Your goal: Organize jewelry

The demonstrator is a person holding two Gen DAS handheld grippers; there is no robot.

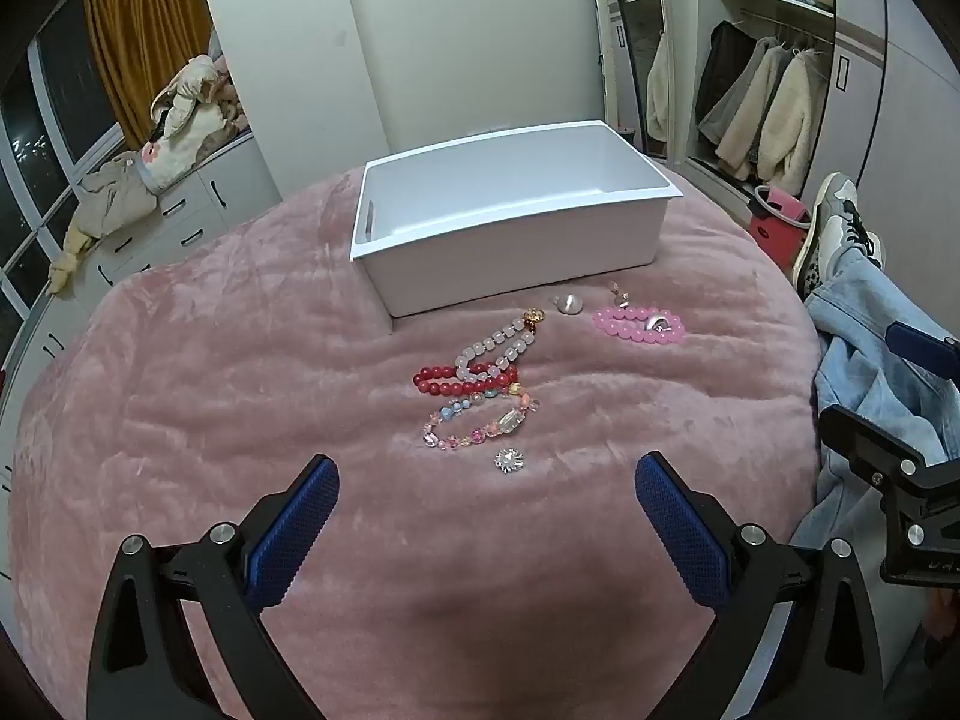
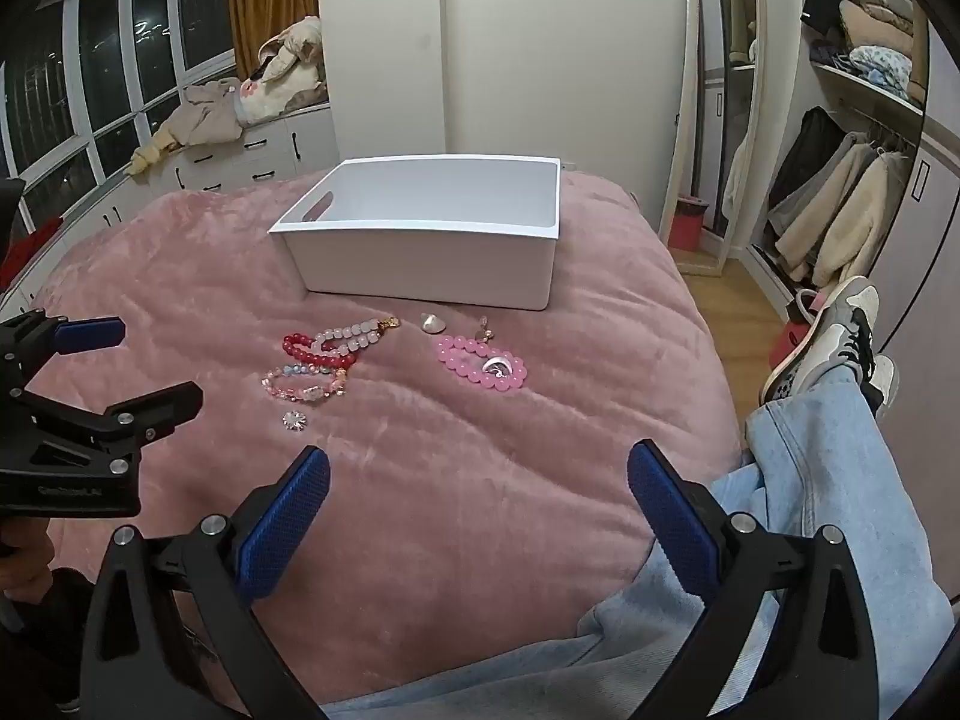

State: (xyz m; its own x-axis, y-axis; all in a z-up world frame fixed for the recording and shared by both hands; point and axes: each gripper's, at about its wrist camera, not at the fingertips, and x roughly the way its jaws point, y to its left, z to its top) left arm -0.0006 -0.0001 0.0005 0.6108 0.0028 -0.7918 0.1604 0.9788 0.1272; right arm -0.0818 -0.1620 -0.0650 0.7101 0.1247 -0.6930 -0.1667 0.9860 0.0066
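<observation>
A white box (image 1: 510,264) (image 2: 420,258) stands empty on a pink blanket (image 1: 240,390) (image 2: 480,432). In front of it lie a red bead bracelet (image 1: 444,381) (image 2: 303,350), a pale bead bracelet (image 1: 495,345) (image 2: 354,333), a pastel bead bracelet (image 1: 480,423) (image 2: 303,387), a pink bead bracelet (image 1: 639,324) (image 2: 480,366), a crystal brooch (image 1: 509,461) (image 2: 295,420), a silver shell piece (image 1: 569,303) (image 2: 433,321) and a small earring (image 1: 621,295) (image 2: 483,327). My left gripper (image 1: 486,498) is open and empty, just short of the brooch. My right gripper (image 2: 480,486) is open and empty, nearer than the jewelry.
A person's jeans leg (image 2: 810,480) and sneakers (image 2: 834,330) lie along the blanket's right side. The right gripper shows at the right edge of the left wrist view (image 1: 900,450); the left gripper shows at the left of the right wrist view (image 2: 90,414). A wardrobe and mirror stand behind.
</observation>
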